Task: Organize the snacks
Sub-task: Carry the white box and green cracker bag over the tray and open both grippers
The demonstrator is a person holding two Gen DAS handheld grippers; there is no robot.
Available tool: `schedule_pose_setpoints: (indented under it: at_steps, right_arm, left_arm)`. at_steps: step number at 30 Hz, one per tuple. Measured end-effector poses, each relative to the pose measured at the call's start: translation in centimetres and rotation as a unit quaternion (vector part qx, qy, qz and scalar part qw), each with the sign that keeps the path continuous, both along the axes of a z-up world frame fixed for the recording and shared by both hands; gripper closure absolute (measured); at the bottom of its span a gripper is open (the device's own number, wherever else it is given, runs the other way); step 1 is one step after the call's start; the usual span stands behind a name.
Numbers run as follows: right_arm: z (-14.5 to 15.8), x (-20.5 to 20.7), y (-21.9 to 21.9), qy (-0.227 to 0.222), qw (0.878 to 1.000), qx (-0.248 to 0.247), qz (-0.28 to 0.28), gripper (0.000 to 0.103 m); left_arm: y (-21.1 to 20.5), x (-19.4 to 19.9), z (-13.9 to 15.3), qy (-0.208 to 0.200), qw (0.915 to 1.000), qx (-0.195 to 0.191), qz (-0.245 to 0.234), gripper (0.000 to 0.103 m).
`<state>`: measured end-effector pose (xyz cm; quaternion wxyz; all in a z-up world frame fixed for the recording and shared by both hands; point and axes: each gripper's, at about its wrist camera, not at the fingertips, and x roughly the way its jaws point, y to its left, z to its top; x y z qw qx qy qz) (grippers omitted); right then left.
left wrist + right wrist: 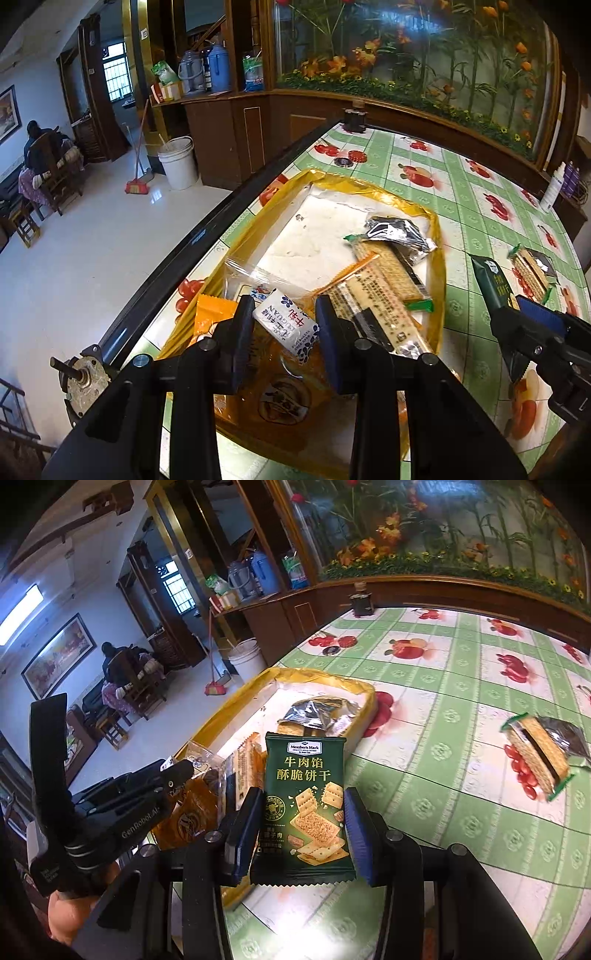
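My left tool (284, 325) is clamped on a small white packet (286, 323) above the yellow tray (436, 236) at frame centre; my right tool (299, 812) clamps a green cracker packet (304, 805). Next, I think both must be lowered into the tray and released.

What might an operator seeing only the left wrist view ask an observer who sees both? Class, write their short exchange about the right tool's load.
Operator: My left tool grips a white packet; the right tool shows its green packet edge-on. What's printed on it?
Observer: Crackers pictured on its front, under "Member's Mark".
Operator: Where do the pads sit?
Observer: On its two side edges, lower half; it stands upright.
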<state>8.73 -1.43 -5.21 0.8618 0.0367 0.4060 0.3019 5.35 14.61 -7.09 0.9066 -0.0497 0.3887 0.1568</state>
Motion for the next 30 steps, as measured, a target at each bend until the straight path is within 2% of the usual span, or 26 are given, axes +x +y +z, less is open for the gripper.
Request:
schedule_pose_setpoints:
  at_steps: [18, 28, 30]
  right_arm:
    - [-1.4, 4.9, 5.6, 0.019, 0.999, 0.004, 0.031, 0.058]
    - [-2.7, 7.0, 6.6, 0.035, 0.999, 0.001, 0.028, 0.058]
    - [-2.8, 7.4, 6.8, 0.038, 0.999, 0.001, 0.029, 0.055]
  left_arm:
    - [2.5, 4.1, -0.7, 0.014, 0.9993, 0.03, 0.018, 0.071]
    - [2.5, 6.2, -1.9, 0.045, 0.9987, 0.025, 0.008, 0.071]
    - [2.6, 6.4, -2.1, 0.051, 0.9985, 0.018, 0.01, 0.071]
